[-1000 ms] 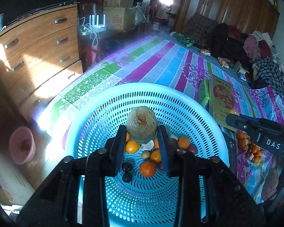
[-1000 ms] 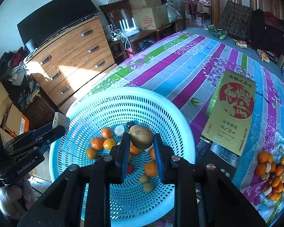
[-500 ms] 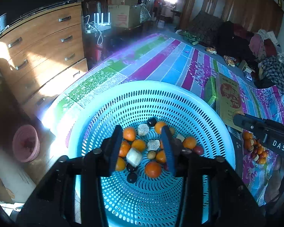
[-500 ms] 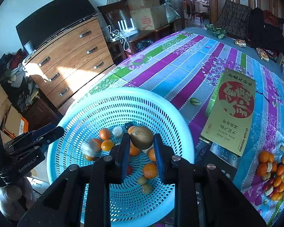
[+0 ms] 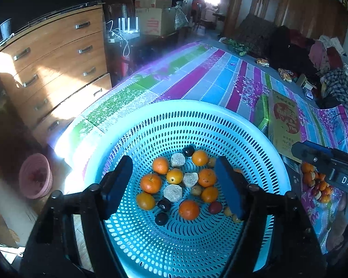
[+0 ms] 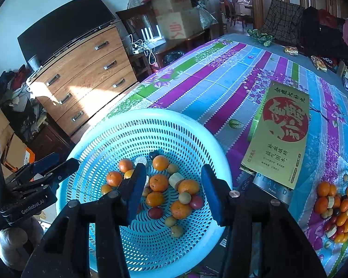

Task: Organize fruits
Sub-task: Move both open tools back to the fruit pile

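Note:
A light-blue perforated basket (image 5: 197,108) (image 6: 174,115) holds several oranges (image 5: 150,183) (image 6: 159,183), pale brownish pieces (image 5: 172,192) and dark plums (image 5: 161,219). My left gripper (image 5: 174,162) hangs over the basket's near side. Its jaws are opening and nothing is between them. My right gripper (image 6: 172,170) hovers over the basket from the other side, its jaws also opening and holding nothing. A pale piece (image 6: 175,179) lies in the basket below them. More fruit is heaped on the cloth (image 6: 336,208) (image 5: 313,180) to the right.
A yellow-green printed box (image 6: 283,134) lies on the striped cloth (image 6: 220,81) right of the basket, over a silver box (image 6: 271,185). A wooden dresser (image 6: 85,78) stands past the table's left edge. A pink basket (image 5: 34,178) sits on the floor.
Both grippers have let go. The round brown fruit left the left jaws and the brown fruit left the right jaws, both dropping into the basket. Both jaw pairs widened.

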Demonstrator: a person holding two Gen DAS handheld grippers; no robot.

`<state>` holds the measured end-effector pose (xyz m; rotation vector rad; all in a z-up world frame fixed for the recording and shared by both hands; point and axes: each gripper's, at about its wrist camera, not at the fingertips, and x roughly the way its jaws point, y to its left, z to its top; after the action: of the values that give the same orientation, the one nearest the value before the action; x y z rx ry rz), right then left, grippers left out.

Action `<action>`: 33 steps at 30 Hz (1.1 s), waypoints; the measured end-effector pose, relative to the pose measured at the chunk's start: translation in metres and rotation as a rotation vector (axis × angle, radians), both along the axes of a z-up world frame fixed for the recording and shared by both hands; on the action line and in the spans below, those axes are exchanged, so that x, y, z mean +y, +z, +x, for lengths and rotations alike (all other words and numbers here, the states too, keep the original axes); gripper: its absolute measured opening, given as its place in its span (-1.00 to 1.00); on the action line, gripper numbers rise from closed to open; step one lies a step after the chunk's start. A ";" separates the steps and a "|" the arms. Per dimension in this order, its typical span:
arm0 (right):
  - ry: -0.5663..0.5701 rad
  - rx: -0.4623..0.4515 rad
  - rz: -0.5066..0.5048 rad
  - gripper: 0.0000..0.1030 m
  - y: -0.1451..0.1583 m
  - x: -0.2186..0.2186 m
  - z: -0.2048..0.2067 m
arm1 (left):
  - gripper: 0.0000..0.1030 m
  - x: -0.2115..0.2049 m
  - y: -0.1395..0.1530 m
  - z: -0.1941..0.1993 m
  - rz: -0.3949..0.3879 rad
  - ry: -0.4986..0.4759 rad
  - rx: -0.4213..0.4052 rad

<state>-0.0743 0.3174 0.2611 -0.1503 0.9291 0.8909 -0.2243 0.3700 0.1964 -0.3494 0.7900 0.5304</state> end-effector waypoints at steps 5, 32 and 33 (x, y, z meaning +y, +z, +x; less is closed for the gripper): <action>-0.002 0.002 0.012 0.04 0.002 -0.006 -0.001 | 0.45 -0.005 0.002 0.003 0.008 -0.007 0.004; -0.328 -0.214 0.075 0.04 0.041 -0.216 -0.009 | 0.45 -0.146 0.042 0.063 0.092 -0.295 -0.064; -0.337 -0.215 0.075 0.04 0.042 -0.223 -0.009 | 0.45 -0.150 0.042 0.063 0.095 -0.303 -0.064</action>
<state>-0.0836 0.0948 0.3029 -0.0228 0.6931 0.5828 -0.1610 0.2197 0.2386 -0.1542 0.7373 0.2702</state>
